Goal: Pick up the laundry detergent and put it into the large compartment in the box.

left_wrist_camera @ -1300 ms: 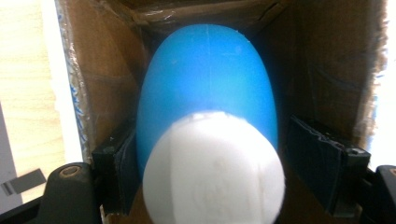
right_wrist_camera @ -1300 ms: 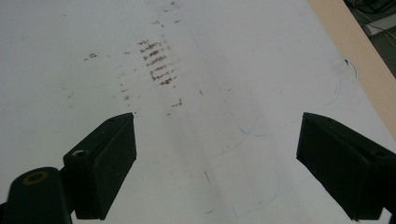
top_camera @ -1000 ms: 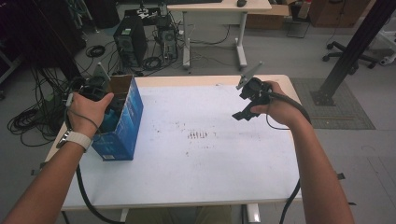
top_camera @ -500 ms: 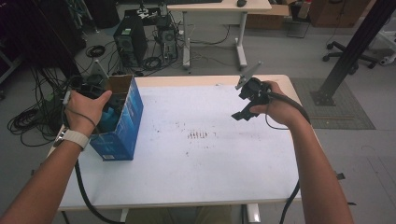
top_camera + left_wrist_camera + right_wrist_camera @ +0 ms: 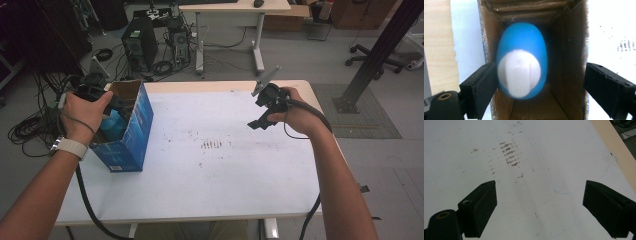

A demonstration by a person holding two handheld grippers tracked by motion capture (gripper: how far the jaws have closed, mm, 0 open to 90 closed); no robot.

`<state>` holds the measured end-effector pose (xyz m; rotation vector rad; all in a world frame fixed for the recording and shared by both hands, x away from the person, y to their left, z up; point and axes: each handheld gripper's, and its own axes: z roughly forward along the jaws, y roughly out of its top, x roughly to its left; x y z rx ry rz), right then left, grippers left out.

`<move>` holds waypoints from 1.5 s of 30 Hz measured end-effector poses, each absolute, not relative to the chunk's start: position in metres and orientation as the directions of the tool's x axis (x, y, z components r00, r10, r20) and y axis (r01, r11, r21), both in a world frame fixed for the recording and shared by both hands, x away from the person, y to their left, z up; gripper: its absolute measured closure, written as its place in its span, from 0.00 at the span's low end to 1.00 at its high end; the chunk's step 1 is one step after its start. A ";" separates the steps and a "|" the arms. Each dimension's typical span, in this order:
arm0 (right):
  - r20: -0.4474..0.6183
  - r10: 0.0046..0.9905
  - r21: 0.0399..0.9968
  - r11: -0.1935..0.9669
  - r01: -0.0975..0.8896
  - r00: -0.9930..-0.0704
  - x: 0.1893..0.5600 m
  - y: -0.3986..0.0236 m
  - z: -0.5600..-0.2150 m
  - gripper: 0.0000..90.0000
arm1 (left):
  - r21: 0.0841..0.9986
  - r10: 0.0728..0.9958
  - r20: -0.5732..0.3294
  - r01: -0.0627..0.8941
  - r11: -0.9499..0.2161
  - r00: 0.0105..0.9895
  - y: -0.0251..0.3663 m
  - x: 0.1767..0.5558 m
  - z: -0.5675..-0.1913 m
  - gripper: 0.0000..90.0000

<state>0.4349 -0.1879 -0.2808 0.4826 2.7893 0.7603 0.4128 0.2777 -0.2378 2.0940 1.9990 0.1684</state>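
The desk (image 5: 200, 190) carries a blue carton (image 5: 131, 135) at its left edge, open at the top. Inside that carton lies a blue egg-shaped toy (image 5: 522, 60) with a white cap. Above the carton, the left claw (image 5: 534, 90) has just been opening and now stands wide, pads clear of the toy: it looks released. Well right of the carton, the right claw (image 5: 539, 207) hangs wide and empty

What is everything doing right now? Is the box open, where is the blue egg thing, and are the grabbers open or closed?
Cardboard box: upright on the table's left edge, top open.
Blue egg-shaped thing: inside the box, white cap toward the camera, loose.
Left gripper: above the box, fingers just been opening, wide either side of the egg, not pressing it.
Right gripper: open over the table, holding nothing.
Table: white top, brown scuff marks mid-surface.
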 end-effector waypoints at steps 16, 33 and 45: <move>-0.125 0.368 0.526 0.812 0.253 -0.921 0.431 -0.189 -0.275 0.13 | 0.329 0.993 -0.073 0.942 -0.061 0.089 0.277 0.404 -0.199 0.09; -0.127 0.370 0.522 0.814 0.255 -0.920 0.429 -0.189 -0.272 0.13 | 0.410 0.969 -0.049 0.890 -0.201 0.242 0.254 0.389 -0.152 0.09; -0.128 0.367 0.518 0.817 0.254 -0.921 0.429 -0.187 -0.272 0.13 | 0.412 0.951 -0.037 0.872 -0.266 0.307 0.242 0.382 -0.143 0.09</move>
